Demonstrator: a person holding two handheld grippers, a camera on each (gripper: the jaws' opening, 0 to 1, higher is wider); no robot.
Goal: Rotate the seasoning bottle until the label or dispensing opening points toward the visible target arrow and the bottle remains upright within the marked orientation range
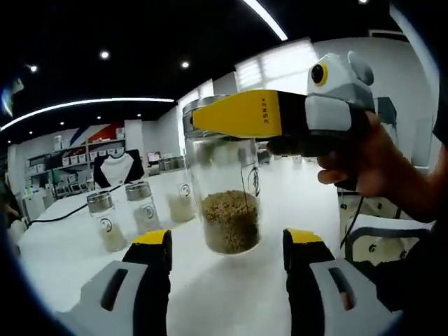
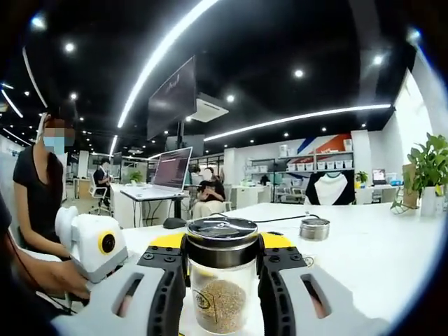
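A clear glass seasoning bottle (image 1: pixel 227 189) with a metal lid and brown granules in its lower part stands upright on the white table (image 1: pixel 70 259). My right gripper (image 1: pixel 203 119) reaches in from the right, held by a hand, with its yellow jaws clamped at the lid. In the right gripper view the same bottle (image 2: pixel 222 297) sits between the jaws of the right gripper (image 2: pixel 222 246), gripped just under its lid; a round logo shows on the glass. My left gripper (image 1: pixel 227 269) is open in front of the bottle, with its jaws wide apart and not touching it.
Three smaller seasoning jars (image 1: pixel 143 206) stand in a row left of the bottle. A short metal-lidded jar (image 2: pixel 314 229) and a cable lie farther back on the table (image 2: pixel 364 252). A laptop (image 2: pixel 171 171), a potted plant (image 2: pixel 428 175) and a standing person (image 2: pixel 38 189) surround it.
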